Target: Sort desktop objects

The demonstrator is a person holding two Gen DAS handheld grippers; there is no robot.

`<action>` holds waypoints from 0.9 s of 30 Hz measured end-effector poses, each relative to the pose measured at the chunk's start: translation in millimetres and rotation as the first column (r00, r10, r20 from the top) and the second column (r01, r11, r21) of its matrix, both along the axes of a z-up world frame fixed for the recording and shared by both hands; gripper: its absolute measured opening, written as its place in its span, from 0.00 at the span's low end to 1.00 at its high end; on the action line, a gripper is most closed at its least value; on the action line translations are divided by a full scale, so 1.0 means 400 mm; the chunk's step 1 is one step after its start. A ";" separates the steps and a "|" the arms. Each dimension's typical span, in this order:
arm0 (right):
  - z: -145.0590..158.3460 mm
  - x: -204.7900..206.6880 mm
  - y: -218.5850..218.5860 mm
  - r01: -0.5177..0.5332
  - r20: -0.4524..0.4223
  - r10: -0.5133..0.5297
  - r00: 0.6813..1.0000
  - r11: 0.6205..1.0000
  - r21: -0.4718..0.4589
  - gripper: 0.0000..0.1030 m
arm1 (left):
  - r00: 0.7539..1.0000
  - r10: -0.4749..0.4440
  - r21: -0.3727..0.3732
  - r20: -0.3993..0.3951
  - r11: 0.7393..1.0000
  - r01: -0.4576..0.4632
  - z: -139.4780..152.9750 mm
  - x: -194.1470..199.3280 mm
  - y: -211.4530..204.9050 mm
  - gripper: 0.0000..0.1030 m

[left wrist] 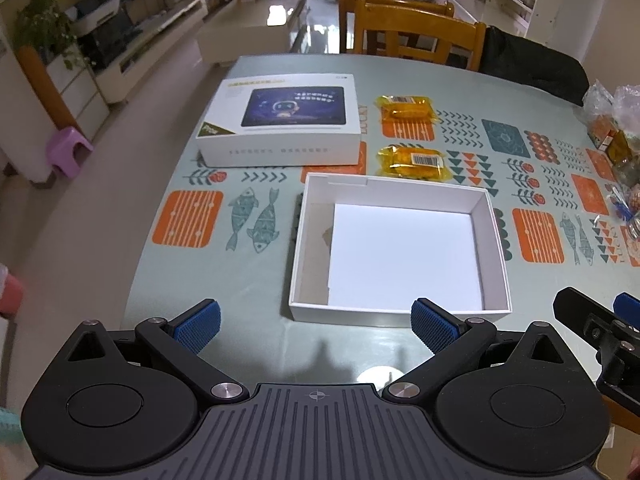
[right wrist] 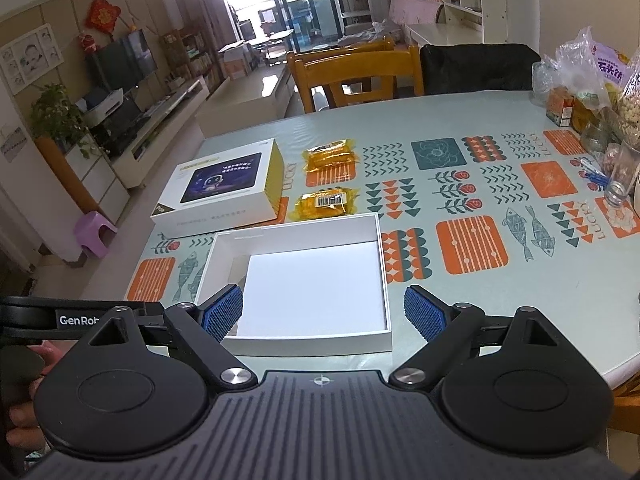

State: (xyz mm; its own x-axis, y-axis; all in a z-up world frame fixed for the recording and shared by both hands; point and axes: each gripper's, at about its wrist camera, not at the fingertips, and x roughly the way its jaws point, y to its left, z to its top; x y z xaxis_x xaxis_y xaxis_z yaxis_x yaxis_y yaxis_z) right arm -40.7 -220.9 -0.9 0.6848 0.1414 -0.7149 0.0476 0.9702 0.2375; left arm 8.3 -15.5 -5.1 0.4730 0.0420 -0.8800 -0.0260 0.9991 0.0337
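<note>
Left wrist view: open white box (left wrist: 400,256) sits nearest on the desk (left wrist: 256,280), mouth up, nothing in it but a white liner sheet. Judging by the task, that's the bin the loose items go into, so it's parked within easy reach of both tools.

Two yellow snack packs lie just past its far rim: the near pack (left wrist: 414,160), barcode up, close beside the box; the far pack (left wrist: 404,108) a bit beyond, apart from the first. Likely the things to be sorted. Lying flat and loose, wrappers crinkly, so should pinch easily but may slip.

Printed tablet box (left wrist: 280,120) is left of the packs, closed, flat; probably the matching lid or outer case set aside to keep the bin clear.

Left gripper (left wrist: 316,322) hovers at the near edge of the box, jaws spread wide, holding nothing. Right gripper (right wrist: 324,314) hangs over the box's near right corner, jaws likewise spread, empty. Both look staged for a first pick; near pack is the shortest reach.

Bags and jars (right wrist: 592,92) crowd the far right of the desk, well apart.
</note>
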 end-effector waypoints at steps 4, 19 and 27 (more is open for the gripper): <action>-0.005 0.014 -0.022 0.027 -0.008 -0.027 1.000 0.999 0.024 1.00 | 1.000 0.005 0.005 -0.003 1.000 -0.005 -0.001 0.011 -0.009 1.00; -0.004 0.109 -0.063 -0.060 0.008 0.060 0.998 0.998 0.024 1.00 | 1.000 0.025 0.018 0.002 1.000 -0.025 0.001 0.084 -0.073 1.00; -0.011 0.174 -0.096 -0.065 -0.021 0.065 0.998 0.998 0.025 1.00 | 0.999 0.049 0.029 -0.004 0.998 -0.049 -0.011 0.108 -0.107 1.00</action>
